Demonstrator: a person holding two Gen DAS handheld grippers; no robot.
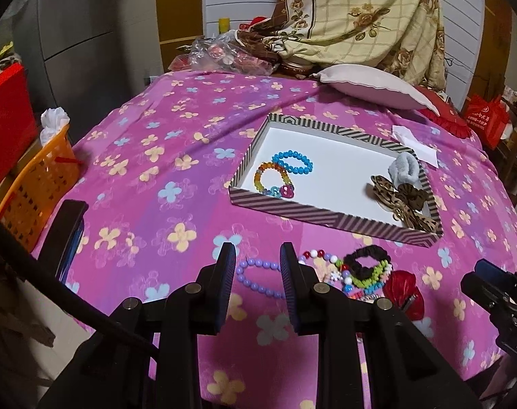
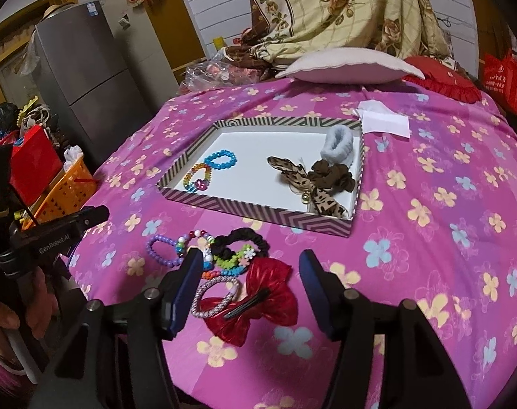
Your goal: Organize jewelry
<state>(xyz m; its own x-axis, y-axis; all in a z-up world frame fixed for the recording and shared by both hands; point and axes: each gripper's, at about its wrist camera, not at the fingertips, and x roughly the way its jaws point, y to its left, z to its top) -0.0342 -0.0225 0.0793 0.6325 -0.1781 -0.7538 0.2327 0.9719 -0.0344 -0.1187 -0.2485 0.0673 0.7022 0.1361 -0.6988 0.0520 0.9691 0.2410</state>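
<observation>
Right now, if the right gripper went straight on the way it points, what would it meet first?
Most likely the red bow hair clip, which lies between the right gripper's open jaws; the silver beaded bracelet sits beside it. Depth is unclear.

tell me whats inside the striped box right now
Striped box: blue bead bracelet, rainbow bracelet, grey scrunchie, brown scrunchie, leopard bow. Anything beneath the bow and scrunchies is hidden.

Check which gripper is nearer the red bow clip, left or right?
Right. The right gripper hangs open directly over the red bow clip, which shows between its fingers. The left gripper is off to the side, over the purple bead bracelet.
</observation>
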